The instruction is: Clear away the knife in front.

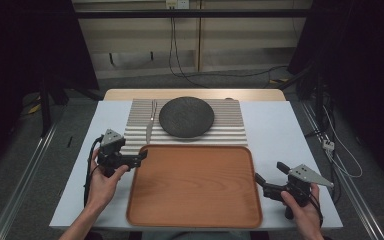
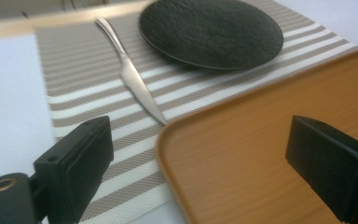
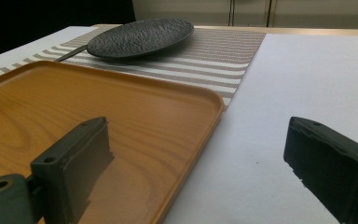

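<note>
Surface: white table point(image 1: 280, 135) with a striped placemat point(image 1: 230, 117) at the far side, dark curtains either side, cables on the floor behind.
Thing in hand: the wooden tray point(image 1: 195, 187), lying flat on the near half of the table, its far edge overlapping the placemat.
Left gripper point(image 1: 141, 156): I have it at the tray's far-left corner, jaws wide apart; in the left gripper view the corner rim point(image 2: 165, 135) sits between the two pads, nothing clamped.
Right gripper point(image 1: 262, 179): jaws apart too, at the tray's right edge toward the near corner; in the right gripper view the rim point(image 3: 209, 116) runs up between my pads, one pad over wood, the other over bare table.
Key relation: tray's long axis runs left to right, so each gripper faces inward at one short end, about equally close.
Bystanders: dark textured plate point(image 1: 186, 116) on the placemat beyond the tray; table knife point(image 1: 150, 122) left of it, blade tip just at the tray's far-left corner, near my left jaws.
Judgement: closing left first risks nudging that knife.
</note>
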{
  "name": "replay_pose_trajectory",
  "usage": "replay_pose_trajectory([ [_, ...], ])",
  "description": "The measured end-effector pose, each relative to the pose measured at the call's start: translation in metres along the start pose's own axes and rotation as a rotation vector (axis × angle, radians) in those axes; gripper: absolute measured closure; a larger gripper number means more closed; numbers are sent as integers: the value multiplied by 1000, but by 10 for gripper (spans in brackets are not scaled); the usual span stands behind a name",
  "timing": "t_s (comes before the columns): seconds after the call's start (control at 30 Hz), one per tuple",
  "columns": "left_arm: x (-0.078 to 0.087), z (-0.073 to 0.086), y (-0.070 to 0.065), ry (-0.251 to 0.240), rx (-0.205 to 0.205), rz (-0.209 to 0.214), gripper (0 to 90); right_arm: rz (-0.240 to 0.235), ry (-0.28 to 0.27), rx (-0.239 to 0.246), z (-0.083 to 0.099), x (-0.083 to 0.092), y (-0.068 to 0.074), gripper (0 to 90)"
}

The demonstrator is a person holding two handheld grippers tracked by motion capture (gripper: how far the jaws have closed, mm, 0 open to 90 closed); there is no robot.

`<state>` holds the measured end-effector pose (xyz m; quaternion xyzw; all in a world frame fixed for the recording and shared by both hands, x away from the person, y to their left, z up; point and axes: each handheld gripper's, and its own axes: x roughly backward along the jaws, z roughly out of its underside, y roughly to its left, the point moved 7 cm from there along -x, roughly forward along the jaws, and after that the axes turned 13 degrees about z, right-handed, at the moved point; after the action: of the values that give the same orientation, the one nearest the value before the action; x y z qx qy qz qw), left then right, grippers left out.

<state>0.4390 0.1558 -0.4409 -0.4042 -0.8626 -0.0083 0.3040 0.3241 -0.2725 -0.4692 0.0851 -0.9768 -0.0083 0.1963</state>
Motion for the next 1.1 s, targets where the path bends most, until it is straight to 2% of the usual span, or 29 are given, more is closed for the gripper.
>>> replay_pose_trajectory([
  [0.03,-3,-2,1,13,12,3,73,0,0,0,0,0,0,70],
  [0.1,-8,-8,4,24,3,-8,68,-2,2,-1,0,0,0,72],
  [0.27,-21,-24,15,14,28,-11,74,-2,8,-7,1,1,-1,74],
  [0.33,-26,-28,20,25,18,-29,76,-1,9,-10,1,0,-1,74],
  [0.5,-39,-41,31,30,42,-38,74,-4,9,-8,1,-2,-1,75],
  [0.53,-40,-43,34,46,32,-49,80,-6,12,-10,2,-2,0,75],
  [0.63,-46,-48,41,61,46,-75,107,-9,11,-8,2,-2,0,75],
  [0.67,-49,-50,42,51,68,-66,110,-8,10,-8,2,-2,0,75],
  [0.7,-51,-51,44,69,76,-57,117,-9,13,-12,2,-1,0,76],
  [0.8,-57,-56,50,87,57,-103,128,-10,14,-14,2,-2,0,77],
  [0.9,-64,-63,58,100,46,-97,134,-12,15,-14,3,-4,0,77],
  [0.93,-68,-65,60,94,60,-98,143,-14,17,-18,3,-4,0,78],
  [1.07,-83,-70,72,119,75,-98,140,-17,21,-17,3,-6,0,79],
  [1.1,-86,-71,76,128,75,-113,148,-19,24,-17,3,-6,1,79],
])
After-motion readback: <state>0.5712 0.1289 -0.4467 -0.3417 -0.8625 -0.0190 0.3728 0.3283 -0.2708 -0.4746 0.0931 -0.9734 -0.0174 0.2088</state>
